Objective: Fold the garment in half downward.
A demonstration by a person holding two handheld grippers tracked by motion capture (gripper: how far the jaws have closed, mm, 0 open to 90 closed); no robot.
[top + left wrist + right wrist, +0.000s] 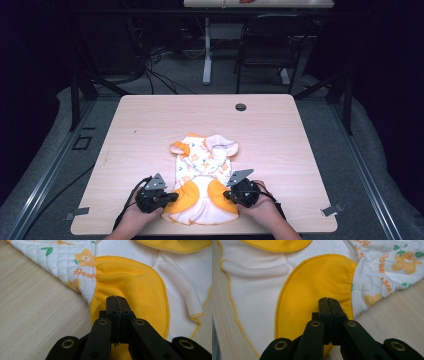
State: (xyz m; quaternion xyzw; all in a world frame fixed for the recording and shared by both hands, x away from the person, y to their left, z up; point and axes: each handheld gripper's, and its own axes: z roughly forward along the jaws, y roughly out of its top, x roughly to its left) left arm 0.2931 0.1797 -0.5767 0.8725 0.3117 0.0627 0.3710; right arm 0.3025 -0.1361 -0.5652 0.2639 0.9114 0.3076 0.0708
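A small garment (202, 172) lies flat on the table (150, 120), in the middle of the near half, its lower hem close to the near edge. Its upper part is white quilted cloth printed with orange flowers, green leaves and orange lettering; orange trim rims the collar and sleeves. The lower part is a white fleece skirt with two rounded yellow-orange panels and yellow stitching along the hem.

The left gripper (116, 300) has its jaws closed flat together, tips over the left yellow panel; whether cloth is pinched cannot be told. The right gripper (328, 301) is likewise closed, at the right yellow panel's edge.

A dark round grommet (240, 107) sits near the far edge, well apart. A chair (270, 45) stands beyond the table.
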